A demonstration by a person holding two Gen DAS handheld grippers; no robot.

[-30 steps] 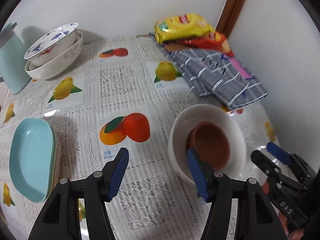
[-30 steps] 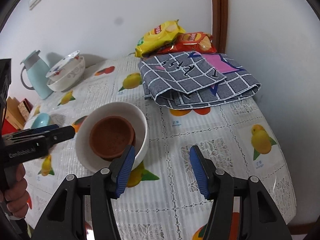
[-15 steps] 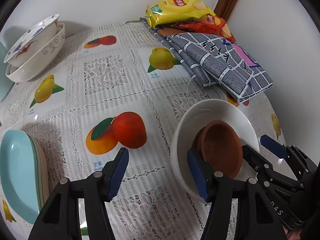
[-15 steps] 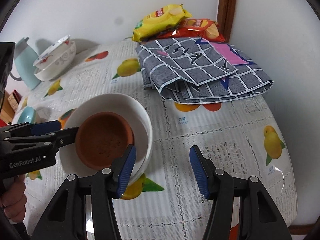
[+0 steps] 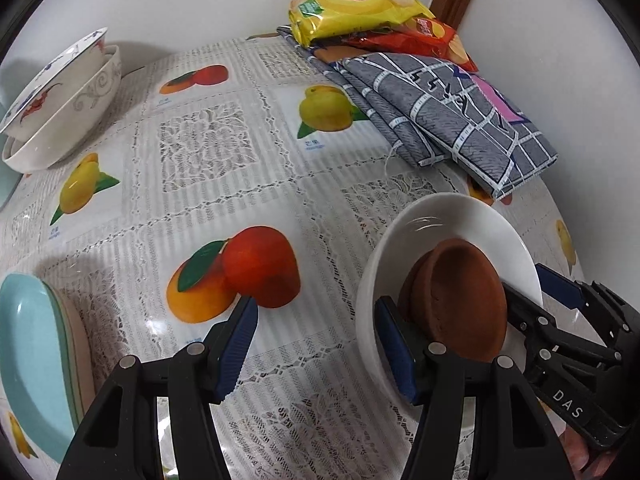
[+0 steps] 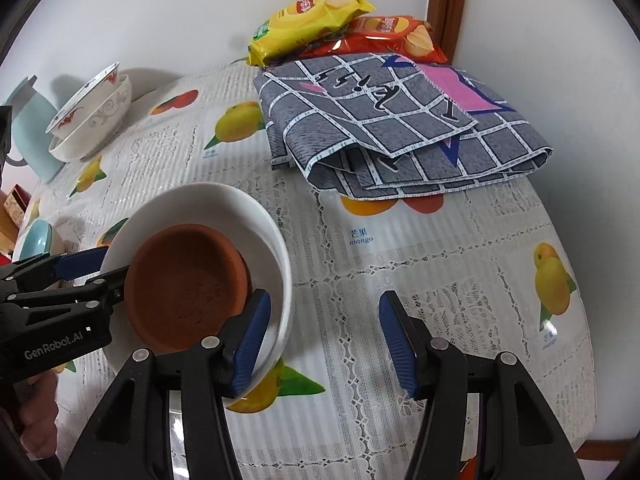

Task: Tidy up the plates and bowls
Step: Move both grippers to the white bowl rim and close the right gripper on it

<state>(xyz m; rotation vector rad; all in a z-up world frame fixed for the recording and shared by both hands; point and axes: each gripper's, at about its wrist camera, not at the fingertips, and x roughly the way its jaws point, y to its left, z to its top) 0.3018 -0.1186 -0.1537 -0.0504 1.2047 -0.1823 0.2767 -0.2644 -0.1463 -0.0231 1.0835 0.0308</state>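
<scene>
- The white bowl (image 6: pixel 256 216) sits toward the near right part of the surface (image 5: pixel 224 168), with a brown terracotta dish (image 6: pixel 186 288) nested inside it; the pair looks tilted and may be off the fruit-print tablecloth (image 6: pixel 440 280), though I cannot be sure.
- The left gripper (image 5: pixel 316 344) has its jaws spread wide, one blue pad just at the bowl's near rim, the other over bare cloth; it grips nothing that I can see.
- The right gripper (image 6: pixel 324 340) likewise stands with jaws apart, its left pad inside the bowl against the wall, just beside the brown dish. Whether the rim is pinched I cannot tell from here; it looks more hooked than clamped.
- The bowl looks like glazed ceramic: stiff, fairly heavy, slick and breakable. I would take it by the rim, one pad inside and one outside, well seated.
- The terracotta dish looks rougher, lighter and loose; tilting could let it slide out.
- Other crockery waits: stacked patterned bowls (image 5: pixel 60 108) at the far left and stacked pale-blue plates (image 5: pixel 32 360) at the near left, well apart from the white bowl.
</scene>
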